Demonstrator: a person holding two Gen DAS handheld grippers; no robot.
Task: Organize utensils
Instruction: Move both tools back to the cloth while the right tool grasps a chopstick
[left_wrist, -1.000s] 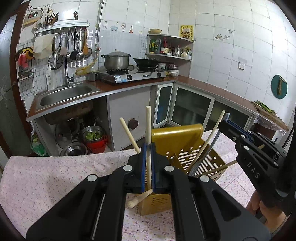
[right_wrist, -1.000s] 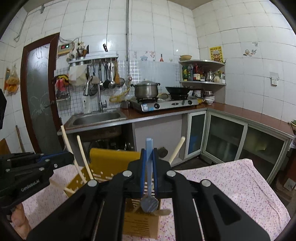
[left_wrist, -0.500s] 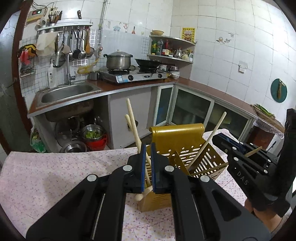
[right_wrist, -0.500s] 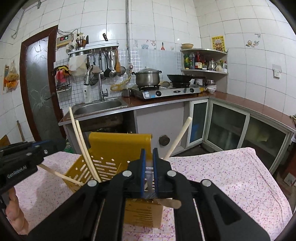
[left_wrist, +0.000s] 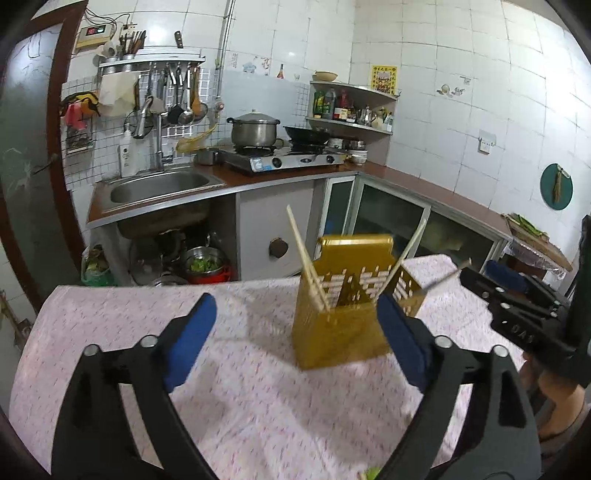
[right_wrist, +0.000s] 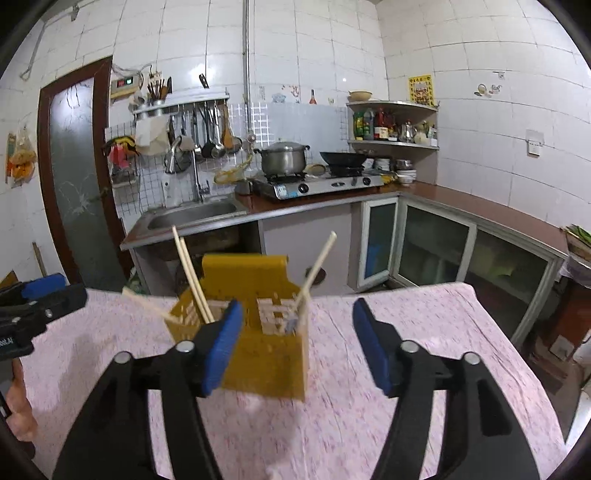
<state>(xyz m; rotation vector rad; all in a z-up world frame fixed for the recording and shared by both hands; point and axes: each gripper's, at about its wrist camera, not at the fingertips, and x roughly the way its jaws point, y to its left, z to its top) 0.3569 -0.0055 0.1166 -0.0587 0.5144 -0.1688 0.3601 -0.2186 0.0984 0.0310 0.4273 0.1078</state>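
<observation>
The left gripper (left_wrist: 295, 325) has its two blue-padded jaws spread wide and opening, with nothing pinched between them; seen from its own camera, its right pad (left_wrist: 400, 339) overlaps the near right corner of a yellow utensil holder (left_wrist: 340, 332), though whether they touch cannot be told. The right gripper (right_wrist: 295, 343) also has its jaws apart and opening, holding nothing, with its left pad (right_wrist: 221, 347) in front of the holder's near left side. The holder is a slotted yellow plastic box with a taller back panel, standing upright on a table covered by a pink flowered cloth (left_wrist: 229, 398), roughly in the middle of the table and just ahead of both grippers. Inside it, a pair of pale chopsticks (right_wrist: 190, 273) leans to the left, a single chopstick (right_wrist: 317, 269) leans to the right, and another stick (right_wrist: 147, 306) pokes out sideways through the left wall. A small grey-blue utensil end (right_wrist: 291, 325) shows in the right compartment; what it is cannot be made out. In each view the other gripper appears at the frame's edge, with part of a person's hand (right_wrist: 18, 413) beneath it. Beyond the table is a tiled kitchen with a steel sink (left_wrist: 159, 184), a lidded pot (left_wrist: 255, 127) and a dark wok (left_wrist: 306, 134) on a gas stove, and ladles hanging on a wall rack (left_wrist: 177, 96).
</observation>
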